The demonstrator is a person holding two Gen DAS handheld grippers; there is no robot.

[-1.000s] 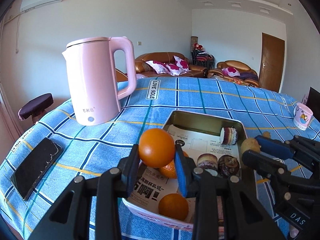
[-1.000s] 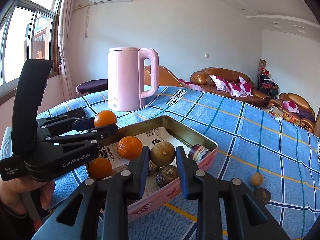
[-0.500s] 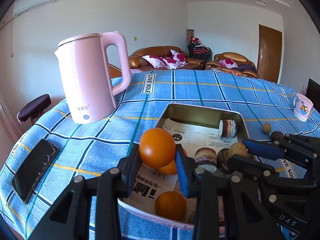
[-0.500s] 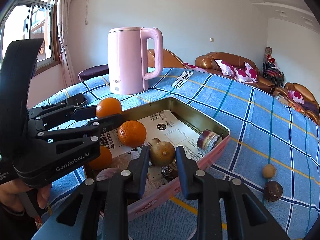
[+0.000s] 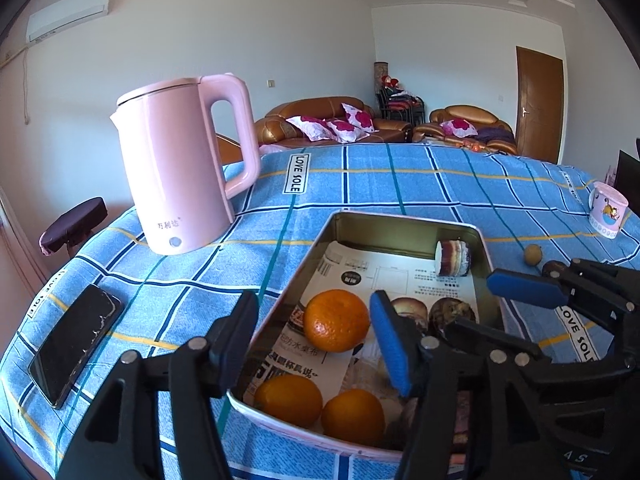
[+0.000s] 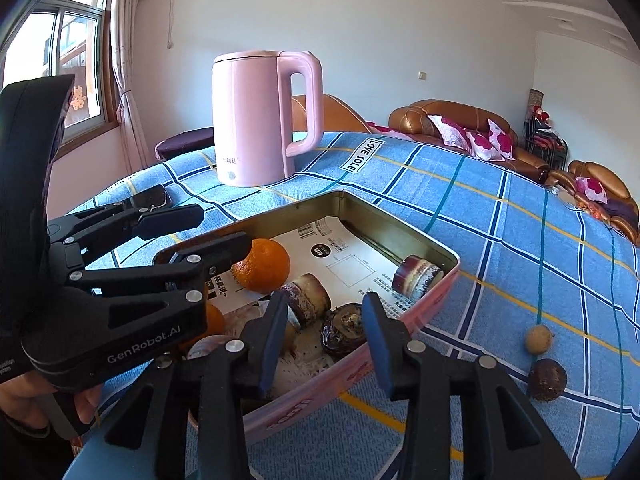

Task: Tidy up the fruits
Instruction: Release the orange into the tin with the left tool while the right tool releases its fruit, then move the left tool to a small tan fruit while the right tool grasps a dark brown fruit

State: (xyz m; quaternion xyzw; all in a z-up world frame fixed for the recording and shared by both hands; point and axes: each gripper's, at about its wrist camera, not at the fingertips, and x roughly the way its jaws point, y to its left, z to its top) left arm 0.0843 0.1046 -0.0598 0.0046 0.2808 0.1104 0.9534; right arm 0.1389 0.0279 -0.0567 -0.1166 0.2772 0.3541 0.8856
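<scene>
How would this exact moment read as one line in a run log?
left gripper: open, above tin | right gripper: open, empty | three oranges in tin | two small fruits on tablecloth

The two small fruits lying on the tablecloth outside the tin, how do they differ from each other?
The tan fruit is pale yellowish-brown and smooth; the dark fruit is deep purple-brown with a dull, mottled skin. The dark fruit looks somewhat bigger than the tan one. The tan fruit lies farther from the right gripper, the dark fruit nearer. Both are roundish, sit on the blue checked tablecloth and remain outside the tin.
</scene>
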